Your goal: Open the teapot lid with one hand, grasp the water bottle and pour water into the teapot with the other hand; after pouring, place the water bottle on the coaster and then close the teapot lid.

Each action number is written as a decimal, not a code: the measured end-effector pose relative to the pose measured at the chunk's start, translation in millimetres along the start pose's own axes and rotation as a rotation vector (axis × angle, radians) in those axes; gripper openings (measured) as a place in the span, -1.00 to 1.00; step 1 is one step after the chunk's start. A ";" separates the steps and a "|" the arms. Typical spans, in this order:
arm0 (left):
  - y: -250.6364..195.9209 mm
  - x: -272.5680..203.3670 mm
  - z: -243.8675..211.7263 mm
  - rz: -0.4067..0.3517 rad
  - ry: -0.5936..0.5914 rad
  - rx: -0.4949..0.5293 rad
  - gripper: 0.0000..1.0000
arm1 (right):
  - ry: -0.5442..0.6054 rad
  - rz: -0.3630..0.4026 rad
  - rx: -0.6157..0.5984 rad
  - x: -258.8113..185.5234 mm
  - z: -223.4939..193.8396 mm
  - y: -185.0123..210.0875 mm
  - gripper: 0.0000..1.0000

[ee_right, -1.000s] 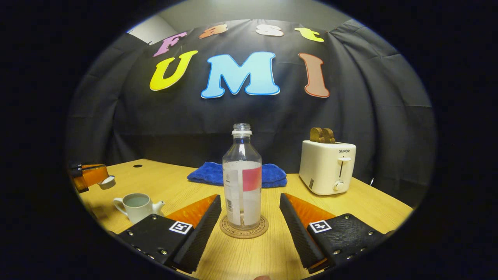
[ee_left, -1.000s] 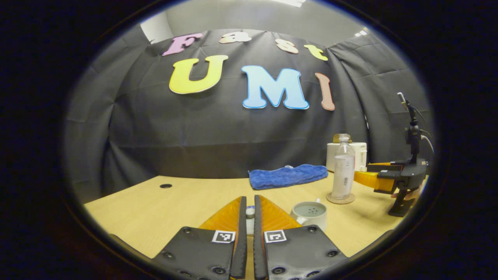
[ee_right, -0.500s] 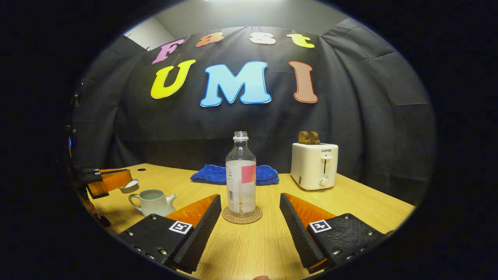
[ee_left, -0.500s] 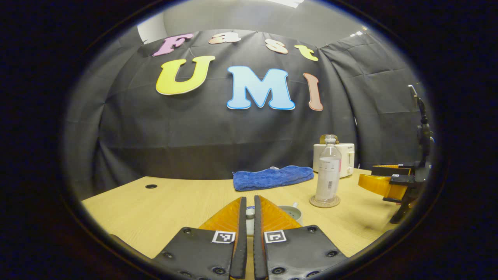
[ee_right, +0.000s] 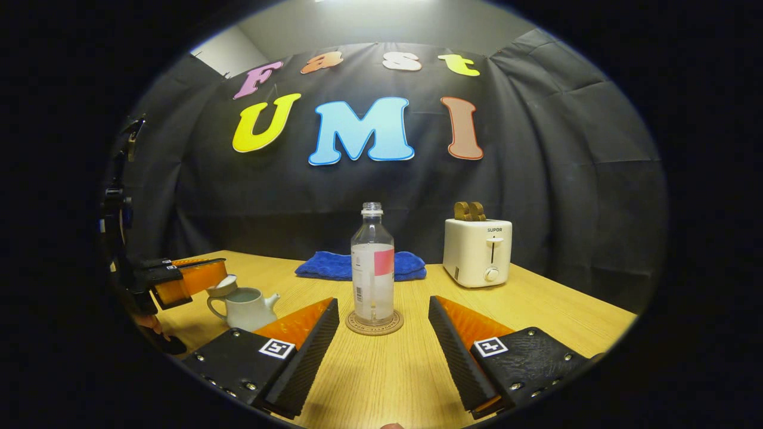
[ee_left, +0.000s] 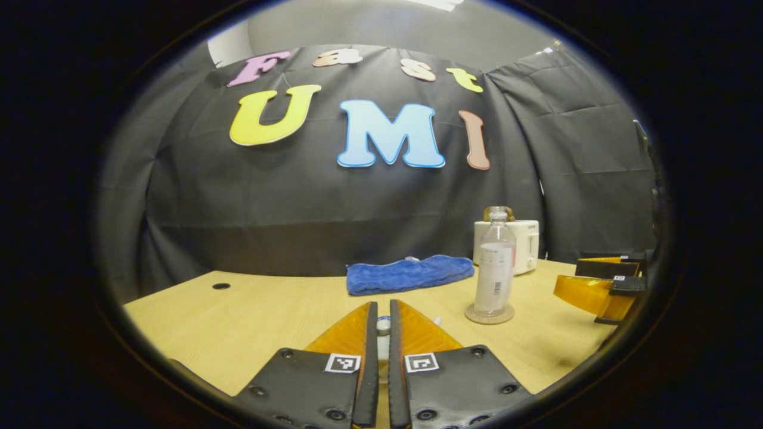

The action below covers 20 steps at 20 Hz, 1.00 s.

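the teapot (ee_right: 244, 308) sits on the wooden table (ee_right: 536, 310) at about 8 o'clock in the right gripper view, its mouth uncovered and its spout pointing toward the water bottle. the lid (ee_right: 222, 287) is held just above the pot's rim on the handle side, tilted, close to touching it. the left gripper (ee_right: 199, 275) reaches in level from 9 o'clock there, its fingers clamped together on the lid's knob; in the left gripper view the same fingers stand nearly pressed together at 6 o'clock with the small white knob (ee_left: 383, 325) pinched between them.

the water bottle (ee_right: 372, 266) stands upright and uncapped on the round coaster (ee_right: 374, 322) at the middle of the right gripper view, and at about 4 o'clock in the left gripper view. the right gripper (ee_right: 381, 333) is level and low over the table, its fingers spread wide apart to either side of the bottle and clear of it, nearer the camera than the coaster.

beyond the bottle a blue cloth (ee_right: 360, 266) lies folded, and a white toaster (ee_right: 477, 251) stands at 2 o'clock from the bottle.
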<state>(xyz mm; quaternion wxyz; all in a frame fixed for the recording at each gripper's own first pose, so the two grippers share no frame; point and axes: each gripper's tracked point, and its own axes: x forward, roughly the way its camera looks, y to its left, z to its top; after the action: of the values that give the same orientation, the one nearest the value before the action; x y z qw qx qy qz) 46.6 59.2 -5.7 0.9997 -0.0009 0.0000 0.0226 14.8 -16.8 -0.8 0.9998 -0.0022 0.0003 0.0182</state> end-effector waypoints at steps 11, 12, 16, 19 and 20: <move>-19.8 15.1 -1.1 -0.037 0.016 0.005 -0.72 | 0.000 0.017 0.000 0.1 0.3 2.2 0.87; -21.8 16.4 -2.3 -0.040 0.019 0.005 -0.72 | 0.000 0.017 0.000 -0.1 0.1 1.6 0.87; -31.2 21.7 -0.9 -0.054 0.015 0.005 -0.72 | 0.000 0.017 0.000 -0.1 0.2 1.5 0.87; -30.5 22.0 -0.4 -0.046 0.019 0.004 -0.72 | 0.000 0.017 -0.001 -0.3 0.7 1.7 0.87; -30.3 22.5 -1.7 -0.040 0.021 0.003 -0.72 | 0.000 0.017 -0.001 0.1 -0.1 1.5 0.87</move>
<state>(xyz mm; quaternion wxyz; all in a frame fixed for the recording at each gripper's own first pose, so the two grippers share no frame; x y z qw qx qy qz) 70.5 30.0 -7.3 0.9999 0.0002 0.0105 0.0024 14.9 -15.3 -0.9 0.9996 -0.0025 0.0005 0.0267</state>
